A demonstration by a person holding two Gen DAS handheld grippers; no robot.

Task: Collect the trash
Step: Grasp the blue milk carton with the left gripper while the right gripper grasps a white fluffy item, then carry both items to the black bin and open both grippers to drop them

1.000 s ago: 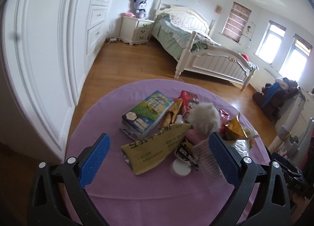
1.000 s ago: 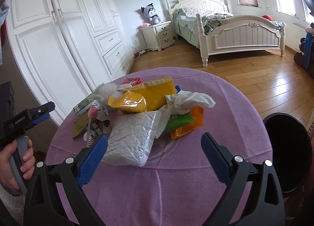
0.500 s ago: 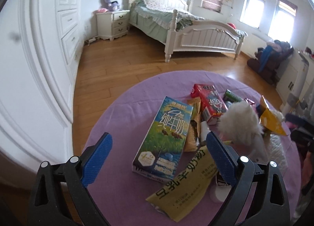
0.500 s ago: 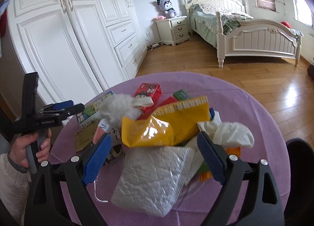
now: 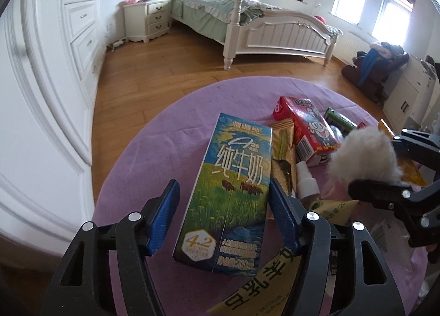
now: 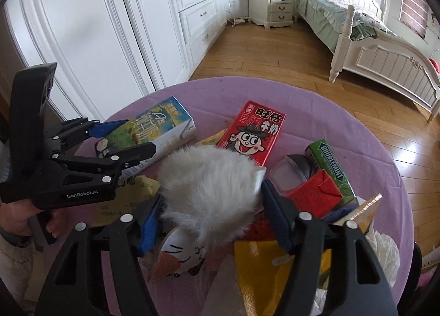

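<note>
On the round purple-covered table (image 5: 165, 151) lies a pile of trash. A blue-green milk carton (image 5: 233, 184) lies flat between the fingers of my left gripper (image 5: 222, 214). Its jaws are closing: the right pad is at the carton's edge, the left pad a little clear of it. My right gripper (image 6: 211, 217) straddles a white fluffy ball (image 6: 209, 184) on top of a cat-faced cup (image 6: 187, 255). Its jaws are closing too, with the pads at the fur's edges. Each gripper shows in the other's view: the left gripper (image 6: 140, 134), the right gripper (image 5: 374, 162).
A red cartoon milk carton (image 6: 253, 132), a green gum pack (image 6: 330, 167), a small red carton (image 6: 313, 195), a yellow bag (image 6: 275, 269), a tan packet (image 5: 280, 156) and white tissue (image 6: 385, 250) crowd the table. Behind are a white wardrobe (image 6: 110, 27) and a bed (image 5: 247, 22).
Both grippers have come in low over the pile and their jaws have narrowed. The left now brackets the milk carton, the right the fluffy ball.
</note>
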